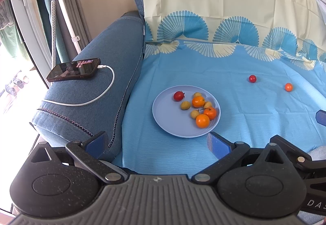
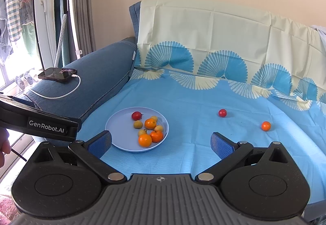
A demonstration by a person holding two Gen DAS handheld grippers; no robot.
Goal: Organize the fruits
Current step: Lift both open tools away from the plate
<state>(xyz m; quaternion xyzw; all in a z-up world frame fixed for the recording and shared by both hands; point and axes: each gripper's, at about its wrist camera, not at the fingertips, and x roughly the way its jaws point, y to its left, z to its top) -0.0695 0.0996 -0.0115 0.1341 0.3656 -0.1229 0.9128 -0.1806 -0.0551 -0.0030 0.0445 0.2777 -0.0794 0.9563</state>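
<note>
Sitting on the blue patterned sheet (image 1: pixel 234 102), a pale blue plate (image 1: pixel 163 117) carries most of the fruit: three oranges (image 1: pixel 198 101), a red tomato (image 1: pixel 178 96) near the far rim, and four small yellow-tan fruits (image 1: pixel 185 105) tucked among them. Two pieces are off the plate, well apart from it on the sheet to the right: a red tomato (image 1: pixel 252 78) and, further right and nearer, a small orange (image 1: pixel 288 87). The right wrist view shows the same spread, with the plate (image 2: pixel 116 129), loose tomato (image 2: pixel 222 113) and loose orange (image 2: pixel 266 126).

Now the grippers. Left gripper (image 1: pixel 161 143) hovers low over the sheet, jaws spread wide and nothing between them, with the plate just ahead of its blue pads (image 1: pixel 218 144). Right gripper (image 2: pixel 161 141) is likewise splayed wide and empty, the plate sitting just off its left pad. The left unit's black body (image 2: pixel 40 121) juts in at the left of the right wrist view, with a bit of the person's hand (image 2: pixel 4 147) cut off at the frame edge.

On the denim sofa armrest (image 1: pixel 91 92), a phone (image 1: pixel 74 69) lies plugged into a white cable (image 1: pixel 97 94). What the small yellow fruits are is hard to make out. A blue shape (image 1: pixel 321 117) at the right edge of the left view is cropped.
</note>
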